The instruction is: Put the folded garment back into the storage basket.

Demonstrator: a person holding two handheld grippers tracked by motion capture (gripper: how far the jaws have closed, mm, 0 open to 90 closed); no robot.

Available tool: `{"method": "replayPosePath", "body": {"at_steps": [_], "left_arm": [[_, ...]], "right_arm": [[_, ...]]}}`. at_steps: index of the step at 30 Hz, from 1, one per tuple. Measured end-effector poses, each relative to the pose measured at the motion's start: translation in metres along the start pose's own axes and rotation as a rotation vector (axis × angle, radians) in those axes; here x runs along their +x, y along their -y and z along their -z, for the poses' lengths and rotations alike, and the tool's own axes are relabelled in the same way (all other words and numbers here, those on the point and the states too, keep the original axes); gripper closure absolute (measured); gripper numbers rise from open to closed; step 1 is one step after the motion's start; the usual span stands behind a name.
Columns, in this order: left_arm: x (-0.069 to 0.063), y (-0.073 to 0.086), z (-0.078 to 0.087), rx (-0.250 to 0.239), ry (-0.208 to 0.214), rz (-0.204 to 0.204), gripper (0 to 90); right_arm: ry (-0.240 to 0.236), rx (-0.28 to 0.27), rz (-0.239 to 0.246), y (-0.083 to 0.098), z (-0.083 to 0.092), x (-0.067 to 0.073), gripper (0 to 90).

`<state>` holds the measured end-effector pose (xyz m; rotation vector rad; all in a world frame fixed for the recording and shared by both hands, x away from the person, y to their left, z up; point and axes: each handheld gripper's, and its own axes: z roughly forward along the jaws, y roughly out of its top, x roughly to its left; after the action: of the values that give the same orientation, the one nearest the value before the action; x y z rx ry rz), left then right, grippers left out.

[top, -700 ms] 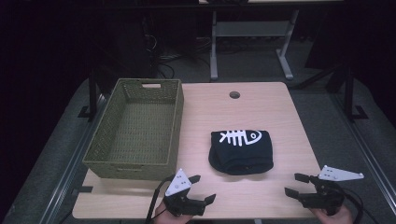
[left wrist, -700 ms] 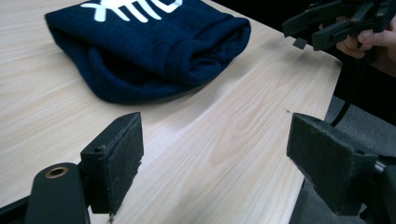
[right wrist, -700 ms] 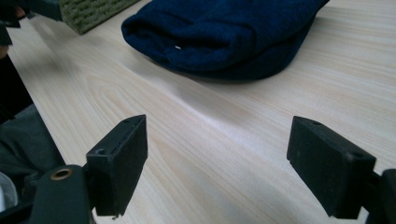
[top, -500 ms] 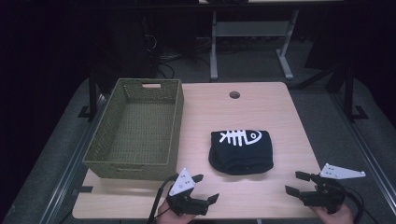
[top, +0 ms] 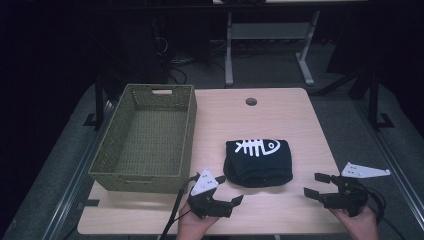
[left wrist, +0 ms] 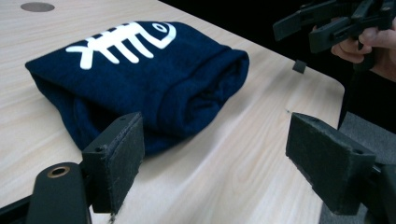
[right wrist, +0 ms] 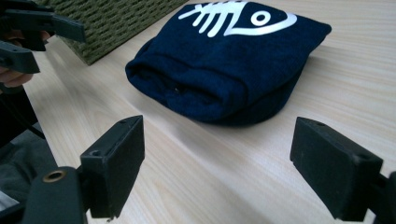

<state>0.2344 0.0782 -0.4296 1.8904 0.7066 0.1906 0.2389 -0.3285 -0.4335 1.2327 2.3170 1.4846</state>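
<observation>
Noting no readable writing: we see only a white fish-skeleton print on the folded navy towel (top: 258, 162), lying between and just beyond the left gripper (top: 226, 198) and right gripper (top: 316, 185), both jaws apart, empty.

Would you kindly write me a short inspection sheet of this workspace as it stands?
Surface: light wood table with a round hole near the far edge.
Job's things: folded navy towel with white fish-bone print, lying flat; green woven basket to its left, nothing in it.
Clutter: nothing seen.
Grippers: left gripper and right gripper both open, near the front edge, apart from the towel.
Cables: black cable trails from the left gripper.
Surroundings: dark room, grey desk frame behind.
</observation>
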Motion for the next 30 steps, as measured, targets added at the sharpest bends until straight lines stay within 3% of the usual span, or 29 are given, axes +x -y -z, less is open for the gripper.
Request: {"method": "replayPosePath", "body": {"at_steps": [6, 13, 18, 30], "left_arm": [[0.007, -0.005, -0.016, 0.016, -0.03, -0.001, 19.1], [0.021, -0.009, -0.026, 0.021, -0.049, 0.062, 19.0], [0.023, -0.016, -0.031, 0.012, -0.088, 0.05, 19.9], [0.042, -0.028, -0.049, 0.029, -0.164, 0.128, 19.5]], "right_arm": [[-0.012, 0.036, -0.014, -0.011, -0.012, -0.008, 16.7], [-0.004, 0.069, -0.031, -0.021, -0.02, -0.014, 16.0], [-0.003, 0.077, -0.028, -0.027, -0.026, -0.014, 16.1], [0.009, 0.127, -0.051, -0.042, -0.043, -0.021, 16.5]]}}
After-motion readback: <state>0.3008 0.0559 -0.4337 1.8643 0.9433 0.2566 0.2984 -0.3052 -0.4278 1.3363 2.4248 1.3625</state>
